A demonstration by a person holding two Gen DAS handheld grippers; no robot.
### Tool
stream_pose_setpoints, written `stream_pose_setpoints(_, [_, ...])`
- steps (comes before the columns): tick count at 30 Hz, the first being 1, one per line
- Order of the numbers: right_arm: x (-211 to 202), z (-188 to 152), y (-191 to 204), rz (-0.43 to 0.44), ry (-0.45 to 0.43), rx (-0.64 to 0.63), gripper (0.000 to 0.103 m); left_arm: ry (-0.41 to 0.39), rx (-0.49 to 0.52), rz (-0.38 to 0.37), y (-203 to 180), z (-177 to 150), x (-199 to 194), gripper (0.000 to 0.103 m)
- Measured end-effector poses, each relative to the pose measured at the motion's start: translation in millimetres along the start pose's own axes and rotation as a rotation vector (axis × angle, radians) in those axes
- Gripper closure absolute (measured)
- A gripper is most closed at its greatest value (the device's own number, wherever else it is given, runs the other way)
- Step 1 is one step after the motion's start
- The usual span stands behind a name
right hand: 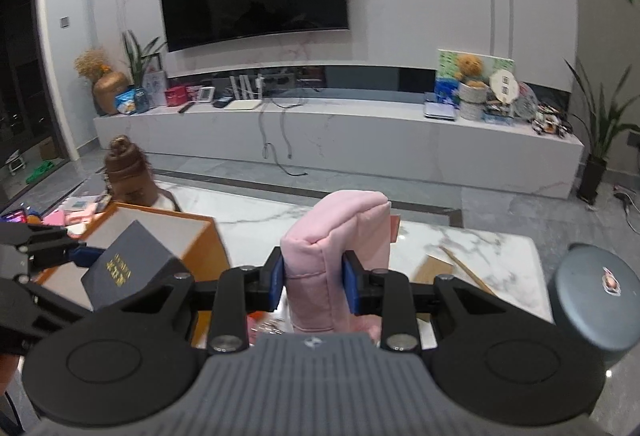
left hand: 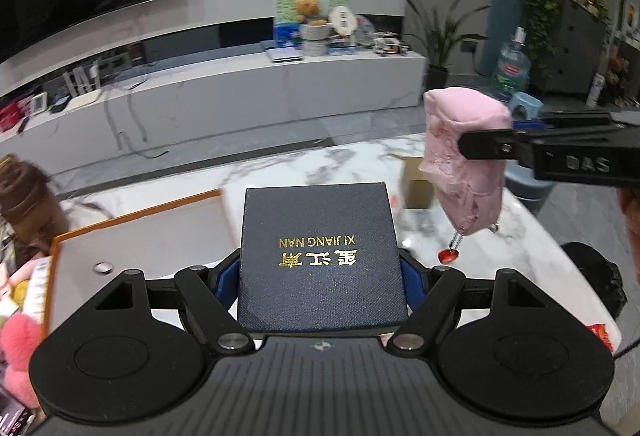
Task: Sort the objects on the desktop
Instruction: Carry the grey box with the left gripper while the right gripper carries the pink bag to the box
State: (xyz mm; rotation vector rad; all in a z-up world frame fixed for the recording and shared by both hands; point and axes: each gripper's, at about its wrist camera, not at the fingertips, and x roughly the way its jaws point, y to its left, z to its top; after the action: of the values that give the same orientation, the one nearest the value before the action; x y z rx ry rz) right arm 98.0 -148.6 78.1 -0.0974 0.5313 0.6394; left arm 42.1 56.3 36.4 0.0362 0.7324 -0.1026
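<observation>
The marble table (right hand: 480, 248) carries an open orange-rimmed box (left hand: 132, 224) on its left side. Above that box's near right edge, the left gripper (left hand: 320, 272) points downward and forward, its fingers spread wide and clamped on the sides of a dark blue gift box (left hand: 320, 248) with gold lettering, held clear of the table. To its right, the right gripper (right hand: 314, 282) is tilted down less steeply, its fingers narrow and squeezing a pink fabric pouch (right hand: 336, 248) in mid-air; a small red charm (left hand: 448, 256) dangles below the pouch.
</observation>
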Motion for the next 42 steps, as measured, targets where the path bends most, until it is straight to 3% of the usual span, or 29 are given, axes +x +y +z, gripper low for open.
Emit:
stream_pose_setpoints(12, [16.3, 19.9, 119.1, 0.207, -0.031, -0.138, 0.071, 0.01, -0.125, 0.122, 93.1, -19.0, -23.0, 0.014])
stream_pose_setpoints(20, [40.3, 18.9, 172.0, 0.302, -0.005, -0.175, 0.071, 0.087, -0.148, 0.163, 130.3, -44.1, -15.6, 0.014])
stream_pose_setpoints(30, [79.6, -1.8, 189.0, 0.284, 0.115, -0.226, 0.071, 0.2, -0.068, 0.177, 135.7, -62.5, 9.6, 0.014])
stream_pose_setpoints(42, [110.6, -31.8, 203.6, 0.215, 0.19, -0.499, 0.071, 0.24, 0.019, 0.221, 130.7, -67.2, 31.6, 0.014])
